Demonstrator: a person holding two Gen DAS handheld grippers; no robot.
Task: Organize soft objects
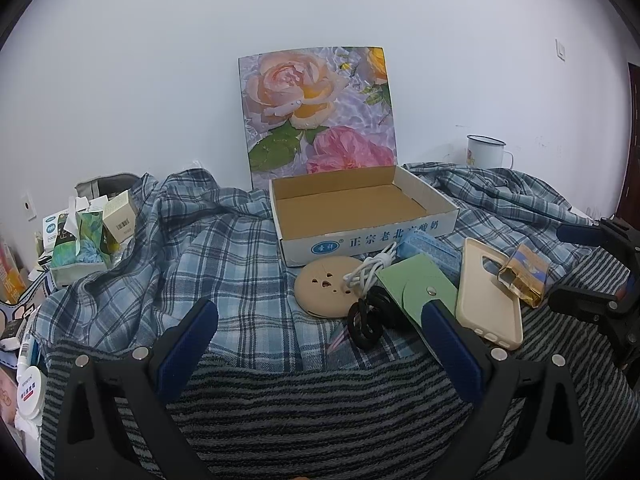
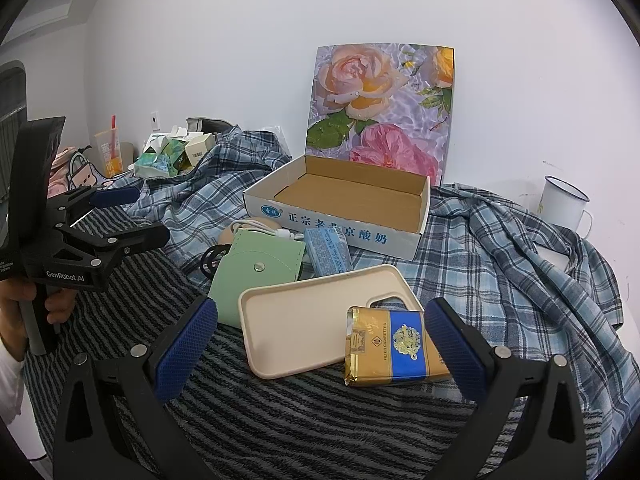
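An open cardboard box [image 1: 362, 208] [image 2: 340, 200] with a rose-printed lid stands empty at the back of the plaid cloth. In front of it lie a green snap pouch [image 1: 416, 284] [image 2: 256, 276], a cream phone case [image 1: 488, 296] [image 2: 316, 316], a blue tissue pack [image 1: 430, 248] [image 2: 328, 254], a gold and blue cigarette pack [image 1: 522, 276] [image 2: 394, 350], a white cable [image 1: 370, 270], black hair ties [image 1: 366, 320] and a beige round disc [image 1: 324, 290]. My left gripper [image 1: 320, 336] is open above the striped towel, short of the hair ties. My right gripper [image 2: 320, 332] is open, with the phone case and cigarette pack between its fingers, untouched.
A blue plaid cloth [image 1: 200, 248] and a striped towel [image 1: 320, 412] cover the surface. A tissue box and small cartons [image 1: 84, 240] crowd the left. A white enamel mug [image 1: 486, 152] [image 2: 564, 204] stands by the wall at right. A hand [image 2: 24, 304] holds the other gripper.
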